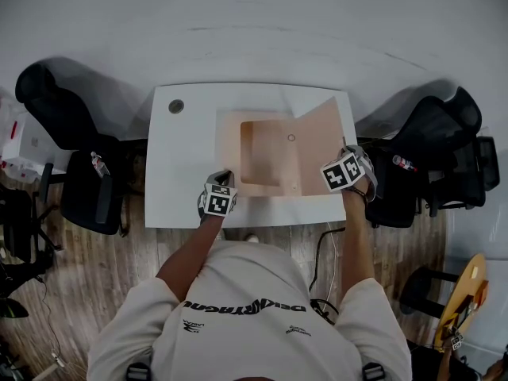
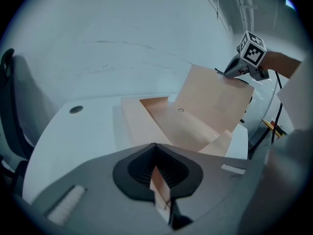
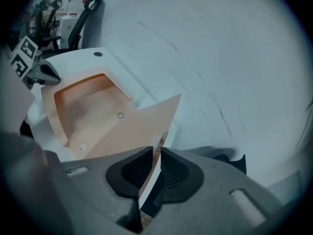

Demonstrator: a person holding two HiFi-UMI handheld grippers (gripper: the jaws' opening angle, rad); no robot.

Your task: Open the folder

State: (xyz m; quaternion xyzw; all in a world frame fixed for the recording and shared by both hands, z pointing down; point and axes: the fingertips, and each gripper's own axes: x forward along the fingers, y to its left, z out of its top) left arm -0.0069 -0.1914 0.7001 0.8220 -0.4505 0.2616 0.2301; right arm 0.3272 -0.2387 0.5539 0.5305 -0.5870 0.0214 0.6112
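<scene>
A peach folder lies on the white table with its cover flap lifted and leaning to the right. My left gripper is shut on the folder's near left edge; a strip of that edge is pinched between its pads in the left gripper view. My right gripper is at the flap's right edge. In the right gripper view its jaws stand slightly apart, with the flap passing between them along the left pad. The folder's inside pocket is exposed.
A round grommet hole sits in the table's far left corner. Black office chairs stand to the left and right of the table. A cable hangs below the near edge. White wall lies behind the table.
</scene>
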